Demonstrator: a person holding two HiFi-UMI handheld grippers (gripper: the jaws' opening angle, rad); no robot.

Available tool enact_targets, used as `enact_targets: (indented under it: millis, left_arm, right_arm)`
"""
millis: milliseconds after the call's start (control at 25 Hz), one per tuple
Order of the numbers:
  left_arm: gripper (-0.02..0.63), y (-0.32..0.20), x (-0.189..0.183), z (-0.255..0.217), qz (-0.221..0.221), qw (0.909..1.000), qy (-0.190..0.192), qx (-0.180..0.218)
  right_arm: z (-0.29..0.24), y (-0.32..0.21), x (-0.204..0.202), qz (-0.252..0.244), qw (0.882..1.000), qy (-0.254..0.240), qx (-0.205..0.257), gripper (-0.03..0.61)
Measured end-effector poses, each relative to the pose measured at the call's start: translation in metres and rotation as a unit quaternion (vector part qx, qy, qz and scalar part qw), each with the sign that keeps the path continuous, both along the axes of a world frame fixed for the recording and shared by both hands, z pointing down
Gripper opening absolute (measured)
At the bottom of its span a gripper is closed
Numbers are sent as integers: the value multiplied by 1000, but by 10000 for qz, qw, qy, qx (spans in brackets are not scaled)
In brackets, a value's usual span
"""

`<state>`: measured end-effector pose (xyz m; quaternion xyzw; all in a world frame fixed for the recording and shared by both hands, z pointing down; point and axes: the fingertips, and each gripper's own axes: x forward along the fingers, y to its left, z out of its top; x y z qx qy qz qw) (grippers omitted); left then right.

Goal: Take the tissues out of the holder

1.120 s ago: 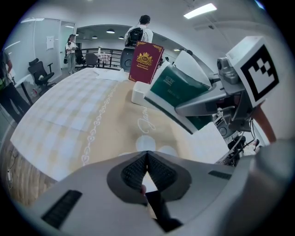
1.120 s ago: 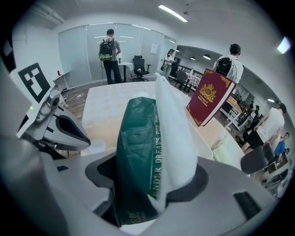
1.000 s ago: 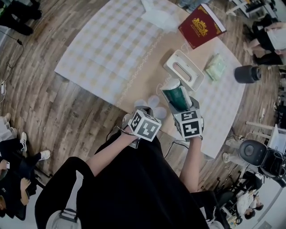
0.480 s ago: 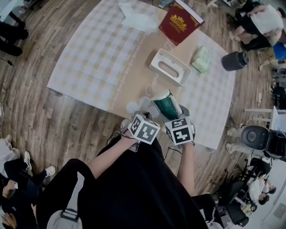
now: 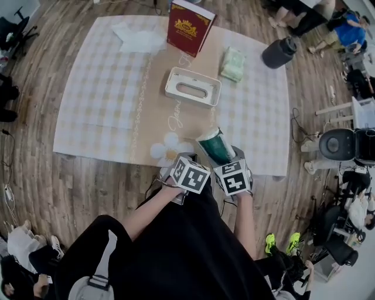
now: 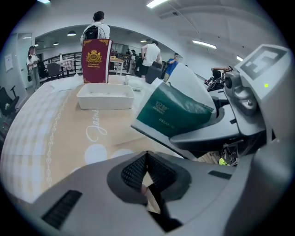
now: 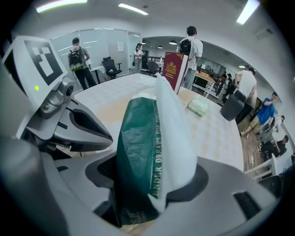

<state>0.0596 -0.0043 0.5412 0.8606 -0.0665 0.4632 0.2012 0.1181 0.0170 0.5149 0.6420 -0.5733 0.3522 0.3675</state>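
Now right claw (image 7: pixel 152 182), gripping the tissue pack (image 5: pixel 215 147), is farther from the holder (image 5: pixel 193 98); left claw (image 6: pixel 146 173) closed.

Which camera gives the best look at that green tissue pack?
The right gripper view: the tissue pack fills the middle of the picture, clamped between the jaws, with its lettering visible. The left gripper view shows the tissue pack side-on and tilted. The head view shows the tissue pack small, from above.

I see bright, even light from ceiling strips (image 7: pixel 133 8) at the top of both gripper views, soft shadows, strong fisheye bending toward every edge, and a blurred close foreground.
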Motion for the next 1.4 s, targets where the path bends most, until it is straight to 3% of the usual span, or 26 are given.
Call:
enact_targets:
  millis: [400,880,1200,1400]
  left_arm:
    - [6,44,40,-3,376,9992,-65,79]
    - [6,112,108,-7,568,9982,-174,127]
    - [6,156,183,-2,823,9959,-306,235]
    - [6,196,202,0,933,9949,-267,288]
  right_arm:
    - [0,57,33,671,9975,-181,134,304]
    - [0,127,99,817,9960,-310,177,304]
    - [5,171,169,995,9936,-497,175,304]
    - [10,207,179,1166,9907,-639,283,304]
